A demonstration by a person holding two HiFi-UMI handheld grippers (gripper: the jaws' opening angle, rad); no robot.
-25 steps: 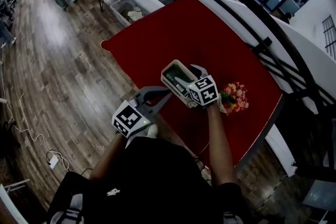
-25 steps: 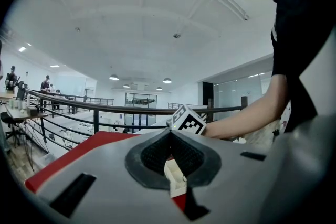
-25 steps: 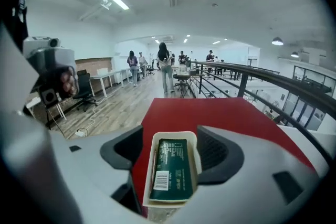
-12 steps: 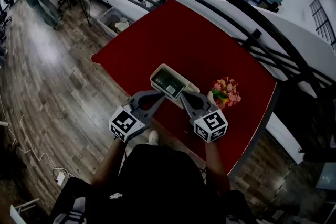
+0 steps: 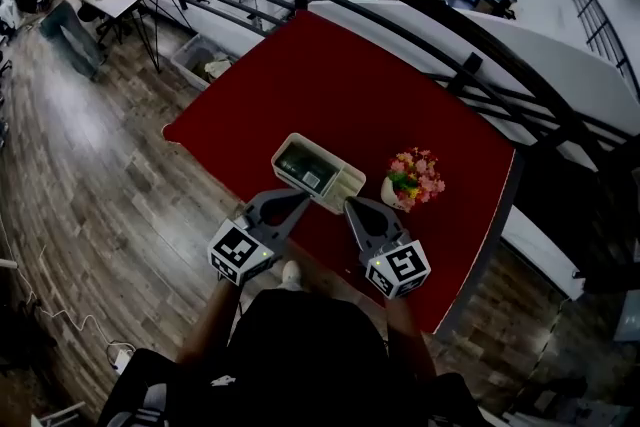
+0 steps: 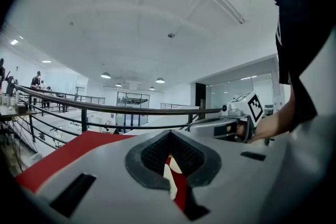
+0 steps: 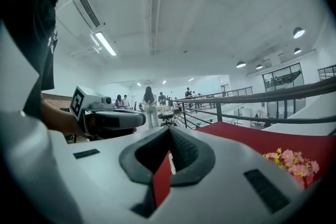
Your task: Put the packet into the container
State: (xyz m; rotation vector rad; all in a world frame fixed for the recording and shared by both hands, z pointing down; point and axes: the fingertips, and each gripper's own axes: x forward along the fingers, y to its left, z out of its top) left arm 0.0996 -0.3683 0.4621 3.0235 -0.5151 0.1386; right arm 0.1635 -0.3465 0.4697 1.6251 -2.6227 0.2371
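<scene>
The right gripper (image 7: 169,134) has its jaws pressed together with nothing between them. The left gripper (image 6: 169,134) is closed the same way and is also empty. Both hover side by side just short of the cream rectangular plastic container (image 5: 346,185) on the red-covered table (image 5: 330,85), and neither touches it. The dark green packet (image 5: 303,168) lies inside that container, in its left part. A small pot of pink and yellow flowers (image 5: 410,177) stands just beside the container's right end. The placing step looks done. The next move seems to call only for keeping clear of container and pot.
</scene>
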